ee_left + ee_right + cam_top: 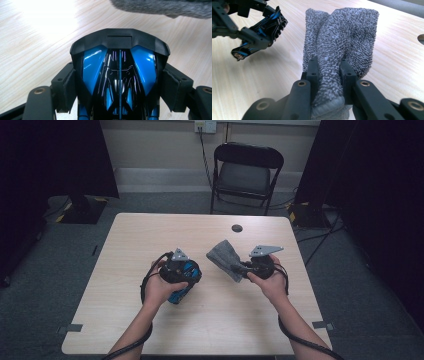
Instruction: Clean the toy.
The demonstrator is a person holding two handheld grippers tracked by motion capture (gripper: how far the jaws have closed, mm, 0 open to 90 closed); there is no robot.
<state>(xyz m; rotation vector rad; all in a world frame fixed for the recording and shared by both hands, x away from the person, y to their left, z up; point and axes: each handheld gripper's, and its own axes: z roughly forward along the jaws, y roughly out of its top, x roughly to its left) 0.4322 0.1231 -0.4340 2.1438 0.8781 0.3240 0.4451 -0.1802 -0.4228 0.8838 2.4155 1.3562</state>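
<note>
Left hand: comes in from the bottom edge over the near half of the counter, forearm angled up and slightly right, fingers wrapped round the gripper body.
Left gripper: jaws spread wide and pressed on both sides of a glossy blue and black toy; its black front edge juts beyond the jaw tips.
Toy location: in the left gripper, above the counter left of centre, just beside the cloth.
Right hand: enters from the lower right, forearm slanting up and left, gripper aimed toward the counter's middle.
Right gripper: jaws drawn close, pinching a bunched grey cloth.
Cloth location: fans out past the jaw tips, lifted toward the counter's centre, near the toy but apart from it.
</note>
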